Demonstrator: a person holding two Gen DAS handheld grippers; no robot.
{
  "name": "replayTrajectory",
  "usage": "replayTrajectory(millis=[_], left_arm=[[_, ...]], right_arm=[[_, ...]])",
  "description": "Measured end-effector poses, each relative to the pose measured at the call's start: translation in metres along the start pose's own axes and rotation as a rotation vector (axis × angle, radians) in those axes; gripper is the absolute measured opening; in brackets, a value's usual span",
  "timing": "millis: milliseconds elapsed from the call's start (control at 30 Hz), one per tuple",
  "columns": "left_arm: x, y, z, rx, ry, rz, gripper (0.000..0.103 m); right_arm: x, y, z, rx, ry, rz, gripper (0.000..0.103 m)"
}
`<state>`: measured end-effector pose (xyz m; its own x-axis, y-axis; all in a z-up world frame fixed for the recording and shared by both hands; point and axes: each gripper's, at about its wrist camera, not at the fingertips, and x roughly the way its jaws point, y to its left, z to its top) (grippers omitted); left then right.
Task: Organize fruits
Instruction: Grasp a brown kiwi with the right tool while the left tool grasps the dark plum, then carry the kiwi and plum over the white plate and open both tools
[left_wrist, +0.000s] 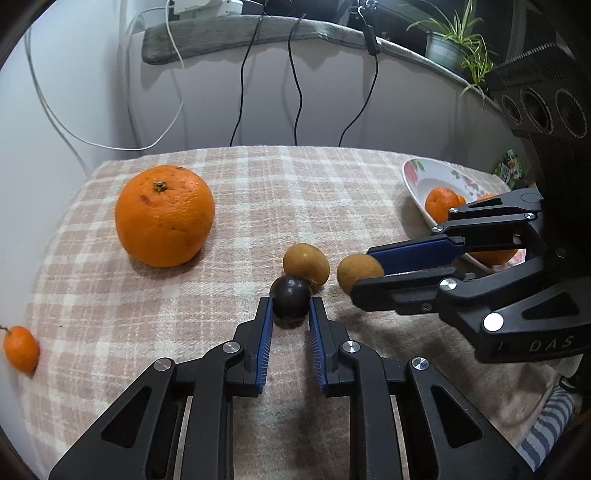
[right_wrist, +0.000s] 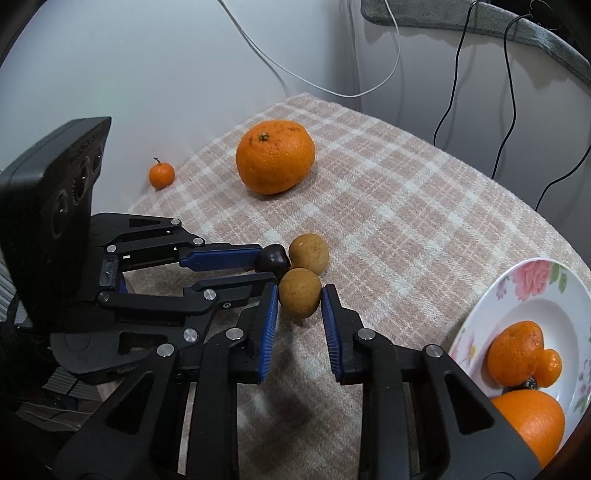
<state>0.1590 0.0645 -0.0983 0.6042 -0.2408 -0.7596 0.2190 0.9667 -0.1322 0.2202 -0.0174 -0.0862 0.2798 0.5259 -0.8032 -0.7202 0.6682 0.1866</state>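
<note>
A dark round fruit lies on the checked cloth between the blue pads of my left gripper, which is closed onto it. It also shows in the right wrist view. Two tan-brown round fruits lie beside it. My right gripper is open around the nearer tan fruit, with a gap on its right side; in the left wrist view this fruit sits at the right gripper's tips. The other tan fruit touches the dark fruit. A large orange sits at the left.
A floral white plate at the right holds several oranges. A small mandarin lies at the cloth's left edge. Cables hang along the wall behind. A potted plant stands on the far ledge.
</note>
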Motion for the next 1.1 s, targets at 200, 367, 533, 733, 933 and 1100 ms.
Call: replayTrajectory(millis=[200,367,533,733,933,1100], left_arm=[[-0.012,-0.002,0.001,-0.017,-0.026,-0.009,0.018],[-0.017,-0.007,0.007,-0.026,-0.045,-0.030,0.018],[-0.013,-0.023,0.022,-0.013,-0.070,-0.058,0.018],[-0.006,-0.045,0.033,0.009,-0.082,-0.096,0.018],[0.000,-0.061,0.045,0.022,-0.091,-0.121,0.018],[0.007,-0.068,0.054,0.028,-0.092,-0.136,0.018]], right_arm=[[-0.017,-0.002,-0.004,0.014,-0.039,0.003,0.025],[-0.037,-0.010,-0.009,0.033,-0.077,-0.004,0.025],[-0.060,-0.028,-0.016,0.070,-0.119,-0.025,0.025],[-0.085,-0.056,-0.027,0.125,-0.160,-0.068,0.025],[-0.108,-0.082,-0.038,0.174,-0.191,-0.107,0.025],[-0.120,-0.100,-0.047,0.204,-0.206,-0.134,0.025]])
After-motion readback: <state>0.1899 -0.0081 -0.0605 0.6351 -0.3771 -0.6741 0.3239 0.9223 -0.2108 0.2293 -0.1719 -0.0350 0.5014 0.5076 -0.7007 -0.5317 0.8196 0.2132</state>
